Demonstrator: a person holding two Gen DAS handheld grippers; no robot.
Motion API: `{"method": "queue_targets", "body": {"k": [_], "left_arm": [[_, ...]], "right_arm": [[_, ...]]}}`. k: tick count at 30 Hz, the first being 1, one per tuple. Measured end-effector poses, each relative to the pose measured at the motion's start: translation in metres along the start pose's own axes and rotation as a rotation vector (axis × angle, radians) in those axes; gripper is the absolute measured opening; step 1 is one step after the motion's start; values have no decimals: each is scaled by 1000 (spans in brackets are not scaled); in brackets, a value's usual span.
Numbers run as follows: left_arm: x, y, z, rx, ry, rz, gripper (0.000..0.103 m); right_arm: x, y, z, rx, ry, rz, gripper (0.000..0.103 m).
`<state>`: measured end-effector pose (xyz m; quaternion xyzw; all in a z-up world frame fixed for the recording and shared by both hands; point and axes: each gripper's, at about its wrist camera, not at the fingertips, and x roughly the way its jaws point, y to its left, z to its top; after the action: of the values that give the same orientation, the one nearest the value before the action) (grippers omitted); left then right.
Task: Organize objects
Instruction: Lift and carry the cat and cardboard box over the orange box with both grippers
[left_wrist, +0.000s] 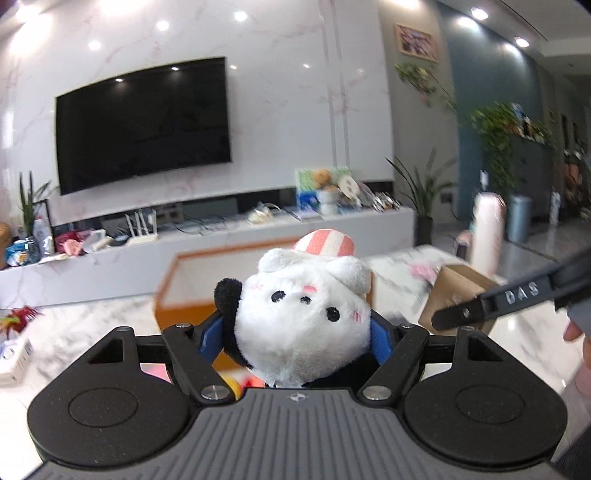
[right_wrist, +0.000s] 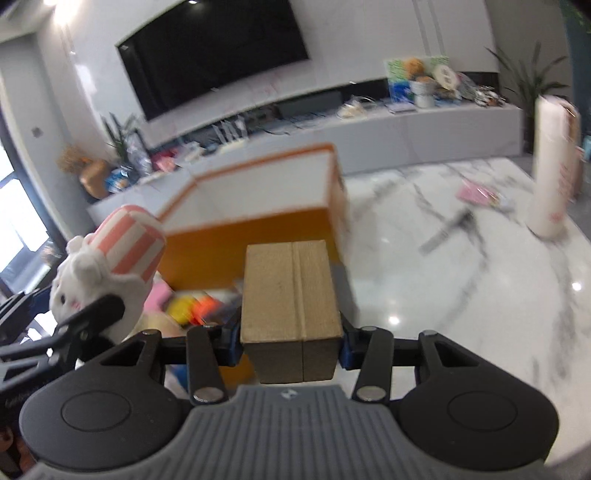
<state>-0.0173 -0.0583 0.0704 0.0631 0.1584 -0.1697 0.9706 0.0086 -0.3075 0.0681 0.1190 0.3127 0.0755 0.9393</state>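
Two grippers are loaded. Left wrist view: left gripper (left_wrist: 301, 334) clamps a white plush toy (left_wrist: 303, 321), held above the orange box (left_wrist: 166, 295). Right wrist view: right gripper (right_wrist: 291, 341) grips a wooden block (right_wrist: 291, 295) beside the box's right wall; marble tabletop (right_wrist: 461, 295) extends rightward.

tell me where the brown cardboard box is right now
The brown cardboard box is clamped in the right tongs, held above the marble table just in front of the orange storage bin, with the plush toy to its left.
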Motion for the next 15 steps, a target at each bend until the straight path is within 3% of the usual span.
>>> {"method": "queue_targets", "body": {"k": [6, 11, 15], "left_arm": [[57, 48, 69, -18, 37, 26, 88], [150, 88, 111, -36, 240, 24, 88], [218, 103, 109, -8, 410, 56, 88]], "right_arm": [[31, 34, 90, -93, -21, 70, 49], [112, 55, 156, -166, 94, 62, 49], [188, 59, 172, -211, 236, 12, 49]]}}
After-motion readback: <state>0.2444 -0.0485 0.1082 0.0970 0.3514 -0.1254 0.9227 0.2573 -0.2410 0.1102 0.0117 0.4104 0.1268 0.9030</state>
